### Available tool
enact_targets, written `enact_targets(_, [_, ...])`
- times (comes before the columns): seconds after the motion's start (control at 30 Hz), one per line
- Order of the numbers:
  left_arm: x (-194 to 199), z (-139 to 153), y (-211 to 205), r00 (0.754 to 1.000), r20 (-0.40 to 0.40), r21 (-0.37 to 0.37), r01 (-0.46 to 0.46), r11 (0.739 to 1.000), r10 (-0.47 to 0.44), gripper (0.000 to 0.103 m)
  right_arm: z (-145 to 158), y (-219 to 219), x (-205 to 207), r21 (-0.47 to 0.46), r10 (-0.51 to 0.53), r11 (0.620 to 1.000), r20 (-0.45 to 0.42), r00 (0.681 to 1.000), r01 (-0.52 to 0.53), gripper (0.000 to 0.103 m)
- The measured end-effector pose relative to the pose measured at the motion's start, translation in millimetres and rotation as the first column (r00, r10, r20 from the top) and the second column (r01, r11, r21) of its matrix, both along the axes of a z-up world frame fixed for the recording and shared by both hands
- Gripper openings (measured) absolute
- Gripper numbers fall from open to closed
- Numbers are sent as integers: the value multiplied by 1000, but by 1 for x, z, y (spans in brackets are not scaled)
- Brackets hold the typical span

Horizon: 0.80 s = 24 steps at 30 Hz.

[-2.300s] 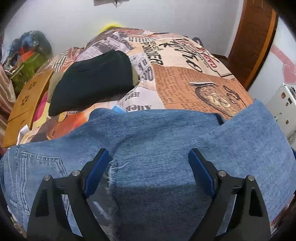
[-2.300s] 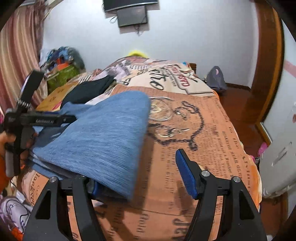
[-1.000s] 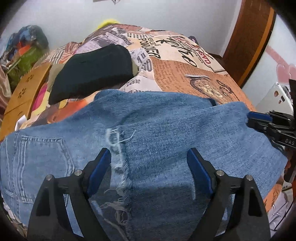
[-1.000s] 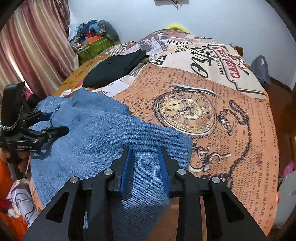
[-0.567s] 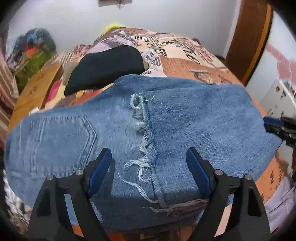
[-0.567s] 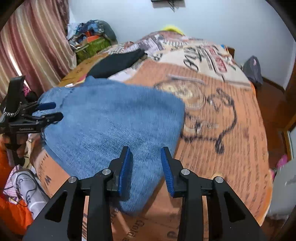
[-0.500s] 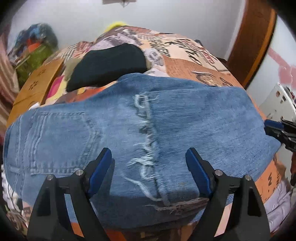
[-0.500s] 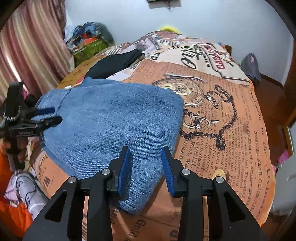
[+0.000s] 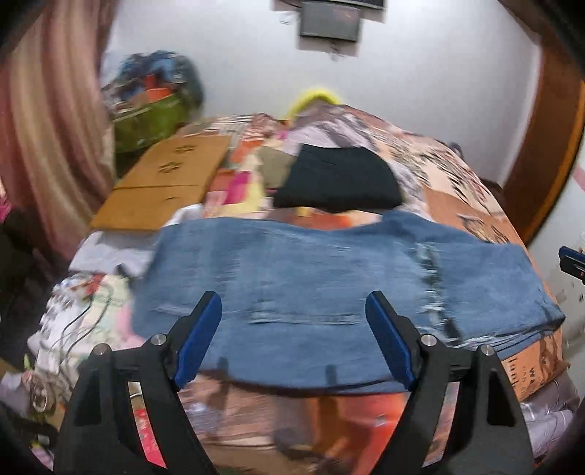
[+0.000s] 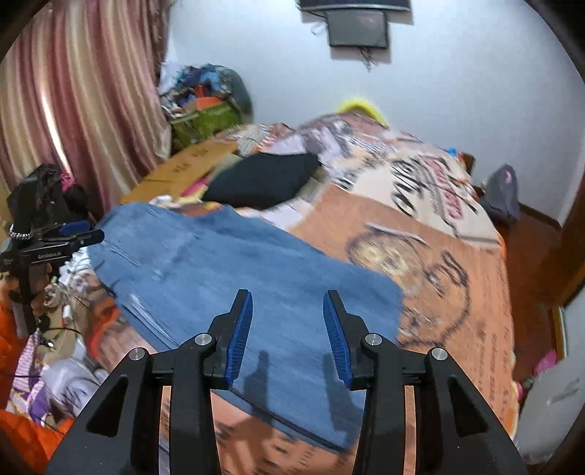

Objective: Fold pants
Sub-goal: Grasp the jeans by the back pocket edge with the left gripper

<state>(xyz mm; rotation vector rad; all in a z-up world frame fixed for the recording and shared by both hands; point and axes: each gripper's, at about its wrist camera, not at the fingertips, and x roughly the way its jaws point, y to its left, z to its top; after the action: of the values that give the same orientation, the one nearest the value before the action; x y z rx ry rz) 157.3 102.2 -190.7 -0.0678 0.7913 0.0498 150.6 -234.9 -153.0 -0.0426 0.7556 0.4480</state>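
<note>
This is a bedroom in a home. A wide bed with an orange newspaper-print bedspread (image 10: 457,292) fills the room, pink striped curtains (image 10: 73,91) hang at one side, and a small dark screen (image 10: 357,27) is fixed on the white wall.

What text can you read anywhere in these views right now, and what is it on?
"GenRobot.AI": white lettering on the side of the left claw, seen from the right wrist view.
Large black and red lettering on the bedspread: motion-blurred, not readable.
Small newspaper-style print on the bedspread's orange part: too blurred to read.
Jeans, black garment, cardboard: no text visible.
</note>
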Motion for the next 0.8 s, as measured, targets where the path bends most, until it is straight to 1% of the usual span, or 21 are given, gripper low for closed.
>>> enact_targets(0.07, [-10,-1,24,999,0,-18,-43,999,43,82,4,16,4,12,29,999,13,999,-29,37])
enact_targets(0.17, [-24,-10,58,995,-20,-64,-103,993,102,82,6,42,11,25,77,997,26,997,-77,39])
enact_targets(0.2, [-27,-14,64,994,-28,-79,-112,991,110,82,5,51,14,29,91,995,27,995,-92,41])
enact_targets(0.3, [-34,-35,83,989,-80,-159,-134,978,123,82,1,75,21,26,127,991,28,991,-128,41])
enact_targets(0.4, [-33,-56,88,985,-127,-203,-141,969,117,82,-9,98,24,5,154,988,13,988,-155,42])
enact_targets(0.47, [-30,-70,90,982,-159,-247,-140,959,102,82,-18,109,27,-15,165,986,-6,986,-165,42])
enact_targets(0.53, [-25,-84,94,979,-189,-315,-139,939,82,82,-26,115,27,-42,164,985,-25,986,-165,42])
enact_targets(0.6, [-20,-94,95,975,-210,-355,-139,924,66,82,-35,119,28,-68,160,984,-51,986,-163,42])
enact_targets(0.73, [-12,-99,94,979,-197,-393,-122,911,46,82,-53,124,33,-110,143,981,-118,983,-157,42])
enact_targets(0.77, [-11,-99,94,980,-194,-405,-119,907,42,82,-59,125,34,-120,138,981,-138,981,-155,42])
enact_targets(0.8, [-9,-101,95,981,-193,-430,-114,896,33,82,-63,125,33,-127,138,980,-142,980,-156,44])
